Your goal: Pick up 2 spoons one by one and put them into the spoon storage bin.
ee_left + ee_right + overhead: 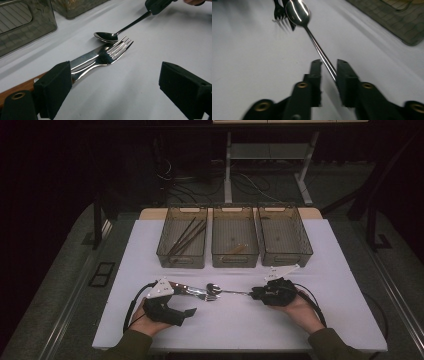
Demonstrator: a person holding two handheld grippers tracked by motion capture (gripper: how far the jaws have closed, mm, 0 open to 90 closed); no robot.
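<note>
While the right claw (329, 72) loosely straddles its handle, the shiny spoon (300, 11) lies flat.

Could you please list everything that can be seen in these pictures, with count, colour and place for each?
spoon: 1, shiny silver, on the table's near middle, handle between the right gripper's jaws
fork: 1, silver, lying on the knife beside the spoon bowl
knife: 1, silver blade, brown handle, under the fork
bins: 3, clear grey, in a row at the table's far side
chopsticks: a few, dark, in the left bin
small stick: 1, tan, in the middle bin
table: 1, white top
left gripper: 1, black, jaws wide open, near the knife handle
right gripper: 1, black, jaws slightly apart around the spoon handle
hands: 2, one on each gripper
</note>
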